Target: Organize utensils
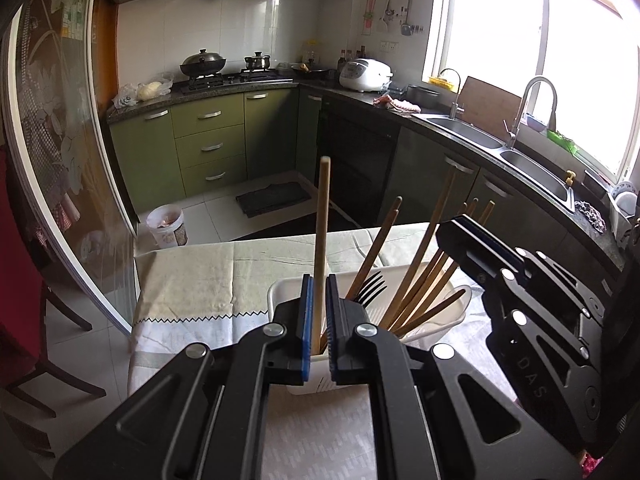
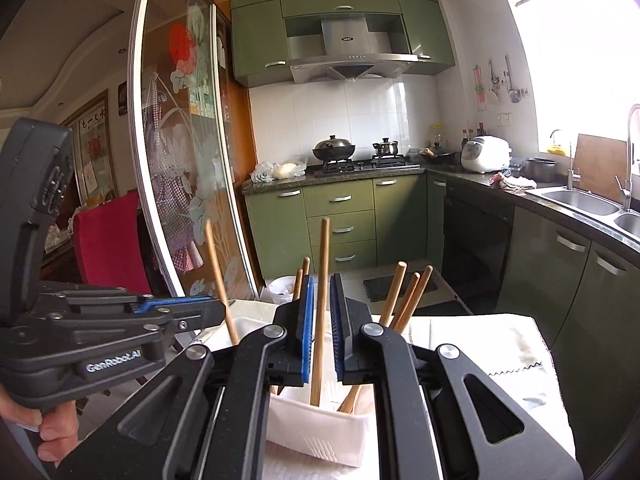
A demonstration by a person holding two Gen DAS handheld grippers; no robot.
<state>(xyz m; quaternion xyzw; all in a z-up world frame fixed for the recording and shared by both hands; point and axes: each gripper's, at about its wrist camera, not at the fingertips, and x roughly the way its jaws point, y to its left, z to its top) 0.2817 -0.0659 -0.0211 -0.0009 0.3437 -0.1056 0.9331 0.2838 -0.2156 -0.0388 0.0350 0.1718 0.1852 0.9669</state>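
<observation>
A white plastic utensil holder (image 1: 308,380) stands on the cloth-covered table, holding several wooden chopsticks (image 1: 424,280) and a black fork (image 1: 370,288). My left gripper (image 1: 319,312) has a wooden chopstick (image 1: 322,240) upright between its blue pads, with small gaps at each side; its lower end is in the holder. My right gripper (image 2: 321,320) frames another upright wooden chopstick (image 2: 322,300) with clear gaps, its tip down in the holder (image 2: 320,432). The right gripper shows at right in the left wrist view (image 1: 480,248); the left gripper shows at left in the right wrist view (image 2: 188,308).
The table (image 1: 200,280) carries a pale cloth and a white mat (image 1: 320,432). Beyond are green kitchen cabinets (image 1: 208,144), a stove with pots (image 1: 204,64), a sink (image 1: 532,168), a bucket on the floor (image 1: 166,226), a glass sliding door (image 2: 176,160) and a red chair (image 2: 108,240).
</observation>
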